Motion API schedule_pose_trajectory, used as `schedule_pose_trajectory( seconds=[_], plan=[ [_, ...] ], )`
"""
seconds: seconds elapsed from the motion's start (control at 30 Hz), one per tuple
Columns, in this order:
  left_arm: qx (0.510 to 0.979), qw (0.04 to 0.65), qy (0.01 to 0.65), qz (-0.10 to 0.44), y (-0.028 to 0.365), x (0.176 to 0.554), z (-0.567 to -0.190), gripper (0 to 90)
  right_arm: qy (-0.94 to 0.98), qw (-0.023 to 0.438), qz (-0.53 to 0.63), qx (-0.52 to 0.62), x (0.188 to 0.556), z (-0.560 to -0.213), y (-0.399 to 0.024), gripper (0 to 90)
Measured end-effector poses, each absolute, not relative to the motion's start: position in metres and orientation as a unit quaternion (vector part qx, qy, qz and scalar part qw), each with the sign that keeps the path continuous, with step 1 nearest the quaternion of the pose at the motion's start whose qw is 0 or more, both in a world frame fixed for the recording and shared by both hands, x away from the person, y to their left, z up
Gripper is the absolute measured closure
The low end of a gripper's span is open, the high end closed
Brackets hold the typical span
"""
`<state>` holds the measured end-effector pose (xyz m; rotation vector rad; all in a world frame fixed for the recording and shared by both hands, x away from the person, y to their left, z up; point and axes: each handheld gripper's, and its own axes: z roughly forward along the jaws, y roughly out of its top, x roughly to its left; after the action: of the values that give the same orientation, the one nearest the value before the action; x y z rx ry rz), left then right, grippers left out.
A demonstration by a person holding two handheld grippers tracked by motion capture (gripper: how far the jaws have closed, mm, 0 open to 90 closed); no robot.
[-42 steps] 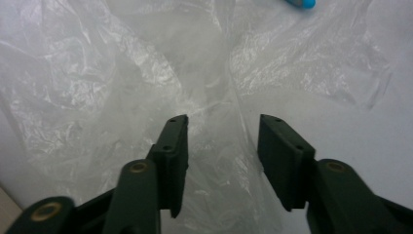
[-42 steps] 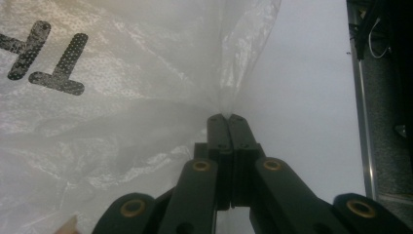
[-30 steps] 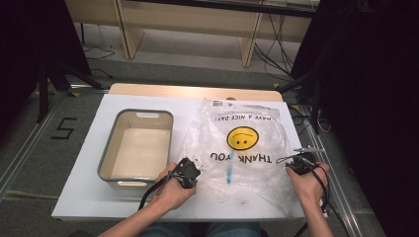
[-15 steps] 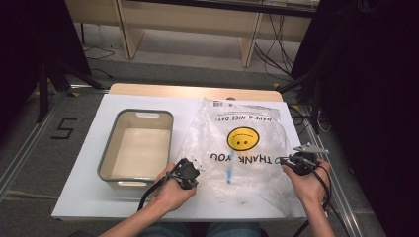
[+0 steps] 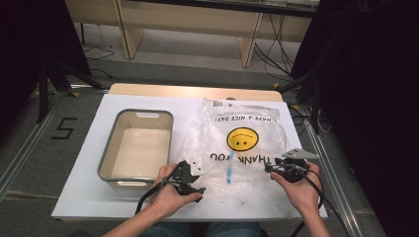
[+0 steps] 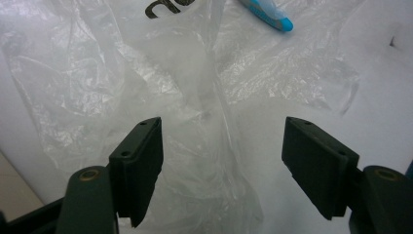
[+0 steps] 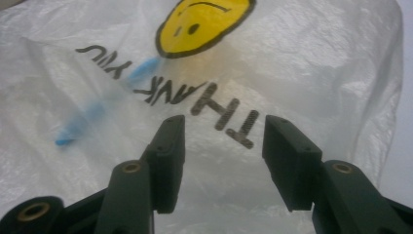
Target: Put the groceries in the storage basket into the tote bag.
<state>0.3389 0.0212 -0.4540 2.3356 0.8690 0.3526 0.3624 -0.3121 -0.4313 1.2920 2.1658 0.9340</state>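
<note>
We work at a white table [image 5: 89, 197] on a grey floor, with wooden shelving beyond. Our left gripper [image 5: 193, 178] sits at the near left edge of the clear bag [image 5: 247, 148]; its jaws have just been opening and stand wide apart over crumpled film, pressing nothing. Our right gripper [image 5: 279, 168], at the bag's right edge, has also just been opening, its jaws apart. A blue thing [image 5: 229, 174] lies inside the bag. Left of the bag stands a grey bin [image 5: 111, 158].
</note>
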Motion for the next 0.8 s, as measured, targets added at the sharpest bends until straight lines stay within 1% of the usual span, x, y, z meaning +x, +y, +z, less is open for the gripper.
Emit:
schedule_pose_trajectory(
  seconds=[0.23, 0.43, 0.53, 0.63, 0.8],
  plan=[
    [0.884, 0.302, 0.336, 0.121, 0.027, 0.335, -0.457, 30.3, 0.790, 0.215, 0.349, 0.456, 0.352, -0.435, -0.306, 45.8],
    [0.880, 0.305, 0.341, 0.125, 0.028, 0.333, -0.458, 30.0, 0.792, 0.199, 0.354, 0.456, 0.345, -0.439, -0.304, 41.9],
    [0.879, 0.307, 0.342, 0.127, 0.029, 0.331, -0.458, 30.7, 0.793, 0.197, 0.354, 0.456, 0.344, -0.441, -0.304, 40.8],
    [0.874, 0.308, 0.350, 0.138, 0.029, 0.328, -0.458, 33.8, 0.791, 0.195, 0.353, 0.460, 0.341, -0.442, -0.307, 39.9],
    [0.876, 0.288, 0.356, 0.149, 0.026, 0.321, -0.462, 35.4, 0.783, 0.203, 0.357, 0.467, 0.338, -0.440, -0.312, 39.2]
  ],
)
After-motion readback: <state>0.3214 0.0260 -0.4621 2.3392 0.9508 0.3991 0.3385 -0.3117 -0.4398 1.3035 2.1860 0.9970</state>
